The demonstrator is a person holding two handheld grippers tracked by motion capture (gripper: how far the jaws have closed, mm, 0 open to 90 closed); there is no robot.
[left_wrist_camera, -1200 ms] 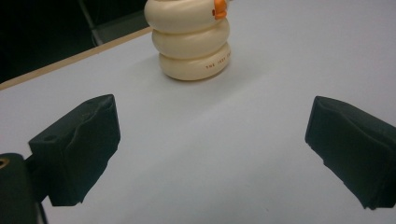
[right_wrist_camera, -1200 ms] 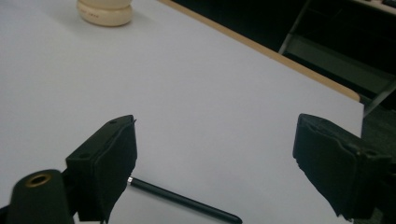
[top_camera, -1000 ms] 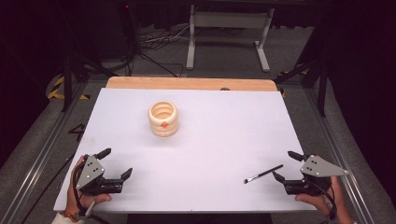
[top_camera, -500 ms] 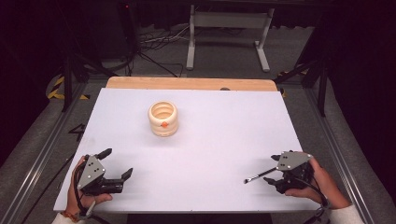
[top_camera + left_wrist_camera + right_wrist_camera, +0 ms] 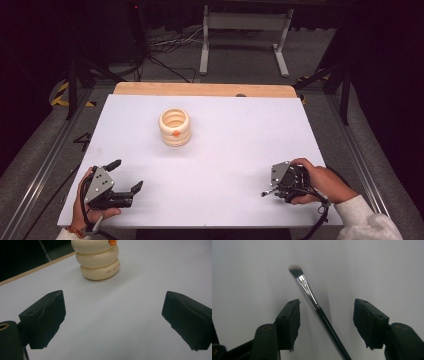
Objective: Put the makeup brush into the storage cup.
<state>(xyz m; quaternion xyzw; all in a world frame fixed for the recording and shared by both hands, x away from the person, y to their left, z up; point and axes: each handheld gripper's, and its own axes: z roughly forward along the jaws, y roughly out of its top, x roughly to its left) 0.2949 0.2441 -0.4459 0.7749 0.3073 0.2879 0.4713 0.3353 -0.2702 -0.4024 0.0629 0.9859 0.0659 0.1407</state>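
The left gripper (image 5: 131,176) lies low at the table's (image 5: 225,140) near left corner, held level in the person's left hand (image 5: 82,202), jaws spread wide with nothing between them, aimed toward the cream ringed cup (image 5: 175,127) standing well apart, up the table. It has not shifted since the earlier frames. The right gripper (image 5: 274,190), gripped by the right hand (image 5: 320,182), has slid leftward from the table's right edge over the paintbrush (image 5: 317,307); its jaws have just been closing and now straddle the black handle, pads not touching it. One cup, one brush, two grippers.
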